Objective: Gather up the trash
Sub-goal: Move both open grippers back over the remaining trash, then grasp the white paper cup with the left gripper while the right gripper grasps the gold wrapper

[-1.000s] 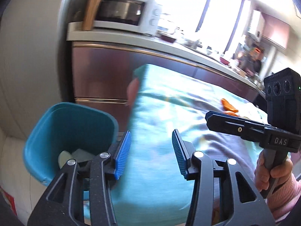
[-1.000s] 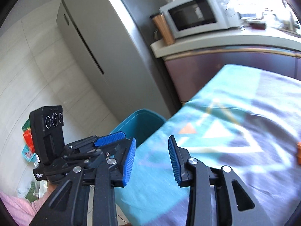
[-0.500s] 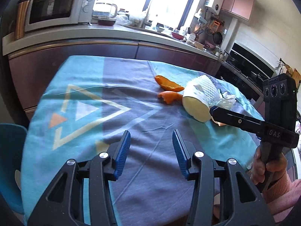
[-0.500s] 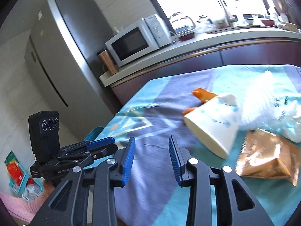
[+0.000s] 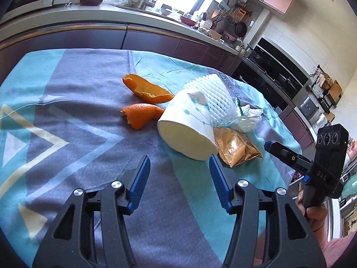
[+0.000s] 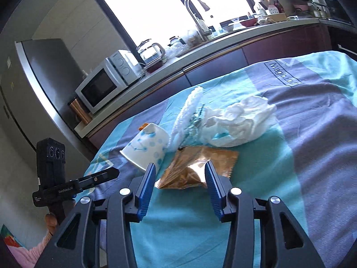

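Both grippers empty, fingers spread: left gripper (image 5: pixel 179 174) just short of paper cup (image 5: pixel 187 131); right gripper (image 6: pixel 178 179) at gold wrapper (image 6: pixel 198 167), beside cup.

Risks (judged): cup on its side may roll off under a nudge; flat wrapper may slip from pads; tissue (image 6: pixel 238 120) light, may drag.

Count: 1 cup, 1 wrapper, 1 tissue, 1 foam net (image 5: pixel 212 89), 2 orange peels (image 5: pixel 147 90) beyond cup.

Orange peels (image 5: pixel 147 89), white cup (image 6: pixel 146 148) (blue dots), gold wrapper (image 6: pixel 200 167), teal/grey cloth (image 5: pixel 89 116).
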Demonstrator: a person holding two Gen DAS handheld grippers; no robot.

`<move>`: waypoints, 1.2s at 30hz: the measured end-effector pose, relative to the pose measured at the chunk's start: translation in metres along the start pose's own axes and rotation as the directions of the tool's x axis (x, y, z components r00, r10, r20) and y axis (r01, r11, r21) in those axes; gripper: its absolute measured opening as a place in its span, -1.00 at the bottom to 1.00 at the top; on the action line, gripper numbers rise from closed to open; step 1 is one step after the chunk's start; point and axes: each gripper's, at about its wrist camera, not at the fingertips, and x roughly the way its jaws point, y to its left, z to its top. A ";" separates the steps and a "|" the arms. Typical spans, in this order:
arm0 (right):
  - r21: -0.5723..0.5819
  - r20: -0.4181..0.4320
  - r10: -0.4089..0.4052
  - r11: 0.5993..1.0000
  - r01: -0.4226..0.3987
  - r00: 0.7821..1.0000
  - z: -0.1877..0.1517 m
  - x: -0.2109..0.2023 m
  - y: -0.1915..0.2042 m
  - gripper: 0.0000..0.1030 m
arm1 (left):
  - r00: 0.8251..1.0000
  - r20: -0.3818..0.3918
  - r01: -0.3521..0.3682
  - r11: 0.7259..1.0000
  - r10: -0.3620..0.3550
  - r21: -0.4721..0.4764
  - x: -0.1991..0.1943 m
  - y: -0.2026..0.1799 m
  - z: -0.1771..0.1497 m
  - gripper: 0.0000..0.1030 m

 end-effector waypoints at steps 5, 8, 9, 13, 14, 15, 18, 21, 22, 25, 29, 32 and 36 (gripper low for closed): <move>0.070 -0.021 -0.027 0.997 0.029 0.999 -0.004 0.003 -0.026 0.00 | 1.000 -0.019 0.007 1.000 -0.008 -0.027 0.017 0.001 0.012 0.15; 0.125 -0.049 0.008 0.992 -0.002 0.999 -0.009 0.009 -0.035 0.00 | 1.000 -0.024 0.014 0.998 -0.015 -0.053 0.023 0.004 0.018 0.22; 0.136 -0.055 0.020 0.991 -0.012 0.998 -0.010 0.010 -0.037 0.00 | 0.999 -0.030 0.019 0.998 -0.021 -0.062 0.026 0.004 0.020 0.22; 0.146 -0.066 0.051 0.988 -0.041 0.997 -0.009 0.014 -0.033 0.01 | 0.998 -0.047 0.032 0.995 -0.036 -0.090 0.038 0.006 0.027 0.24; 0.151 -0.067 0.060 0.987 -0.050 0.996 -0.008 0.015 -0.032 0.02 | 0.998 -0.050 0.038 0.995 -0.043 -0.096 0.040 0.007 0.029 0.24; 0.157 -0.070 0.070 0.986 -0.058 0.995 -0.008 0.016 -0.031 0.02 | 0.997 -0.053 0.045 0.994 -0.051 -0.104 0.042 0.007 0.030 0.24; 0.166 -0.071 0.080 0.984 -0.067 0.994 -0.009 0.017 -0.029 0.02 | 0.995 -0.068 0.064 0.990 -0.073 -0.129 0.051 0.009 0.034 0.25; 0.170 -0.070 0.088 0.983 -0.075 0.994 -0.010 0.017 -0.027 0.02 | 0.992 -0.077 0.090 0.983 -0.103 -0.162 0.059 0.011 0.036 0.27; 0.171 -0.070 0.088 0.982 -0.075 0.994 -0.010 0.017 -0.027 0.00 | 0.991 -0.076 0.096 0.981 -0.109 -0.168 0.060 0.012 0.036 0.27; 0.171 -0.074 0.092 0.982 -0.078 0.993 -0.011 0.016 -0.027 -0.09 | 0.991 -0.071 0.096 0.981 -0.109 -0.167 0.065 0.011 0.038 0.23; 0.177 -0.077 0.095 0.981 -0.080 0.992 -0.012 0.015 -0.030 -0.28 | 0.990 -0.065 0.114 0.977 -0.128 -0.180 0.068 0.010 0.037 0.09; 0.185 -0.081 0.105 0.979 -0.089 0.991 -0.014 0.016 -0.032 -0.38 | 0.988 -0.055 0.130 0.974 -0.142 -0.183 0.067 0.009 0.036 -0.10; 0.183 -0.083 0.115 0.978 -0.099 0.990 -0.016 0.015 -0.032 -0.42 | 0.991 -0.040 0.119 0.977 -0.128 -0.174 0.063 0.009 0.035 -0.19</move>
